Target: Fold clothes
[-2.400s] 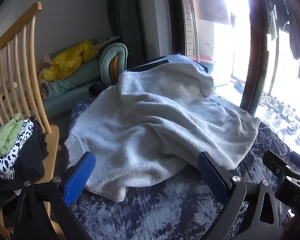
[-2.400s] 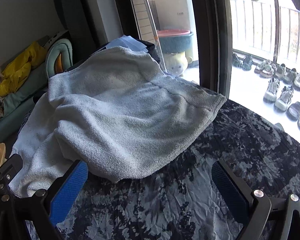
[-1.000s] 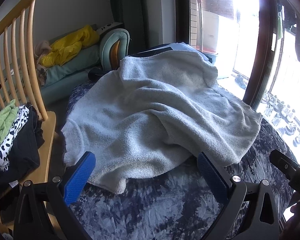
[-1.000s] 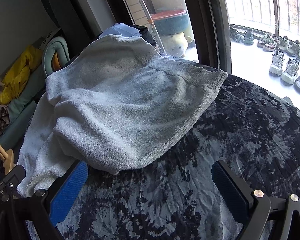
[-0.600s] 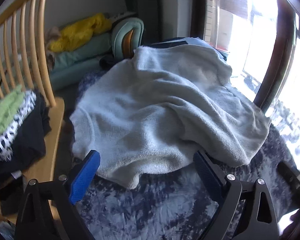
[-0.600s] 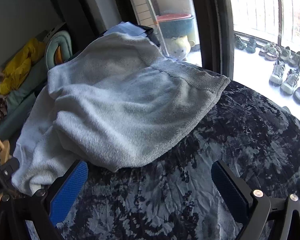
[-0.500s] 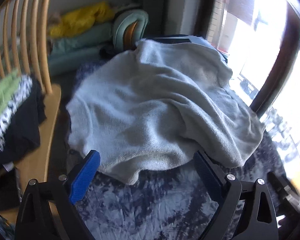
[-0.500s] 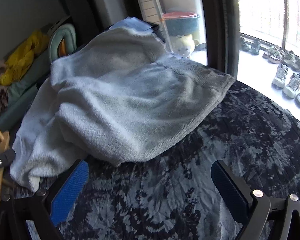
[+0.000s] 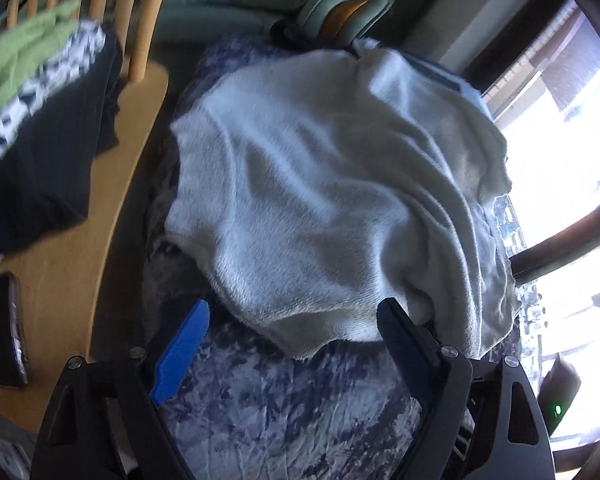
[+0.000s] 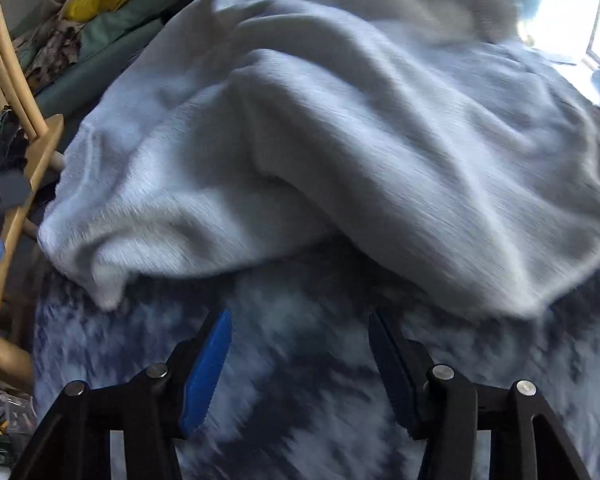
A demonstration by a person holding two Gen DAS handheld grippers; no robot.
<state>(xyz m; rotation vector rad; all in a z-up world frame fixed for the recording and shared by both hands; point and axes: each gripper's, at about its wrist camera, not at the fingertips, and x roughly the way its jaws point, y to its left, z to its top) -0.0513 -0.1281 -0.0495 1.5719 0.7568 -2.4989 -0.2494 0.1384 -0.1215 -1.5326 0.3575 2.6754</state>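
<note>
Ahead of both hand-held grippers, the garment lies rumpled and unfolded on the bed. Left hand-held gripper closing, near hem between its jaws, not pinched. Right hand-held gripper closing on nothing. Folding not begun.

both wrist views steeply down, close

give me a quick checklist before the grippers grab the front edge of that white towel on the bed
1. Front hem of white towel exposed on patterned bedspread: ok.
2. Left gripper jaws straddle the hem, closing, not yet pressing: ok.
3. Right gripper closing over bare bedspread, short of the towel edge: not ok.
4. Clothes pile on wooden chair apart from the towel: ok.
5. Single layer or several at the hem: cannot tell.
</note>
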